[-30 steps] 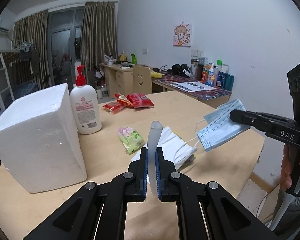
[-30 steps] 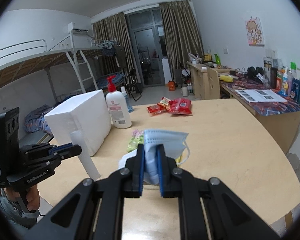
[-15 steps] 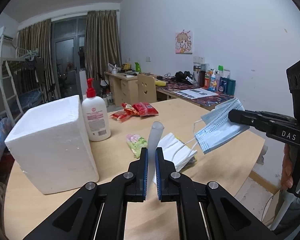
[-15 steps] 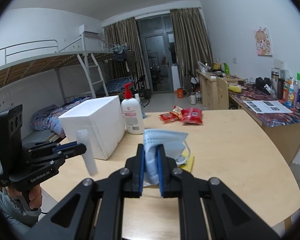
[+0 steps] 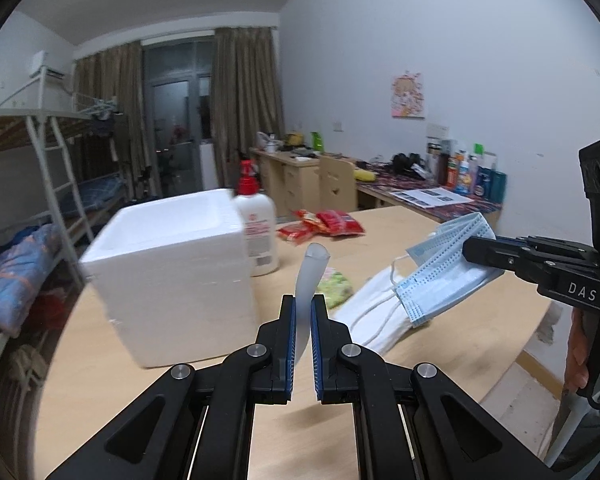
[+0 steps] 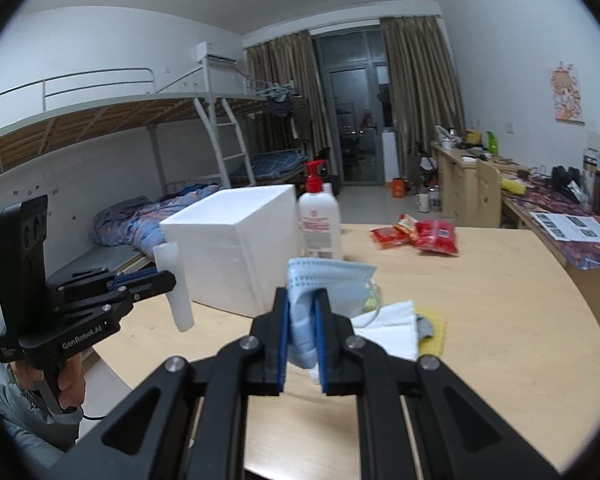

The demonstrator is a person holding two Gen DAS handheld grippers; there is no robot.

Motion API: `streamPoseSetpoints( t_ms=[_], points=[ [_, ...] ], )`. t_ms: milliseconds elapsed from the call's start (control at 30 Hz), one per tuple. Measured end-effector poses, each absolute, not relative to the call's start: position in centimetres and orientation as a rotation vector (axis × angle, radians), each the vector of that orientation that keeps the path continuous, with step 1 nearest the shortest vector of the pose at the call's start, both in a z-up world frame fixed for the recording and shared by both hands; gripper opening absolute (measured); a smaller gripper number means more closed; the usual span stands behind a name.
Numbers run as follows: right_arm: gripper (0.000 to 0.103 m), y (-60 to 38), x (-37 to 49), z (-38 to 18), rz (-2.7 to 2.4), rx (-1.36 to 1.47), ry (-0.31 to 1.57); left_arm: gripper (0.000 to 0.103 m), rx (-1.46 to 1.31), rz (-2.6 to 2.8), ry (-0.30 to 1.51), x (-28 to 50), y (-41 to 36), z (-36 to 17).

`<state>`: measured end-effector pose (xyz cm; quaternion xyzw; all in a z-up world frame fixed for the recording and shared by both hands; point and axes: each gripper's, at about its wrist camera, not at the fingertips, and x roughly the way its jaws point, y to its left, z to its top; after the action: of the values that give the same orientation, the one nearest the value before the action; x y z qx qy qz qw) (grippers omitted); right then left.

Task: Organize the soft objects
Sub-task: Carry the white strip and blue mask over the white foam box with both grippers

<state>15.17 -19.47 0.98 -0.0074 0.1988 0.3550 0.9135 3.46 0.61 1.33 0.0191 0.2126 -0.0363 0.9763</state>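
Observation:
My left gripper (image 5: 302,300) is shut on a soft translucent white tube (image 5: 311,273), held above the wooden table in front of the open white foam box (image 5: 172,276); the tube also shows in the right wrist view (image 6: 173,285). My right gripper (image 6: 302,292) is shut on a stack of blue face masks (image 6: 327,284), held in the air to the right of the left gripper; the masks also show in the left wrist view (image 5: 444,272). White masks (image 5: 374,314) lie on the table below them.
A lotion pump bottle (image 5: 258,224) stands beside the foam box. A green packet (image 5: 334,282) and red snack packets (image 5: 328,226) lie on the round table (image 6: 500,300). A yellow cloth (image 6: 432,330) lies under the white masks. Desks stand behind, a bunk bed at left.
Both grippers have risen and moved back with their loads. The foam box's open top has come into view in the left wrist view.

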Motion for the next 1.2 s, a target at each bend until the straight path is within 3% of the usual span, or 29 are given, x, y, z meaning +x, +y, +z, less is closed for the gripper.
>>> streamPoseSetpoints(
  t_ms=[567,1200],
  points=[
    [0.015,-13.7,14.1,1.3,0.901,-0.062,0.404,0.008,-0.027,0.069,0.406,-0.3,6.0,1.9],
    [0.015,-10.7,15.5,2.9,0.942,-0.089,0.416,0.008,-0.043,0.111,0.434,1.1,8.1,2.5]
  ],
)
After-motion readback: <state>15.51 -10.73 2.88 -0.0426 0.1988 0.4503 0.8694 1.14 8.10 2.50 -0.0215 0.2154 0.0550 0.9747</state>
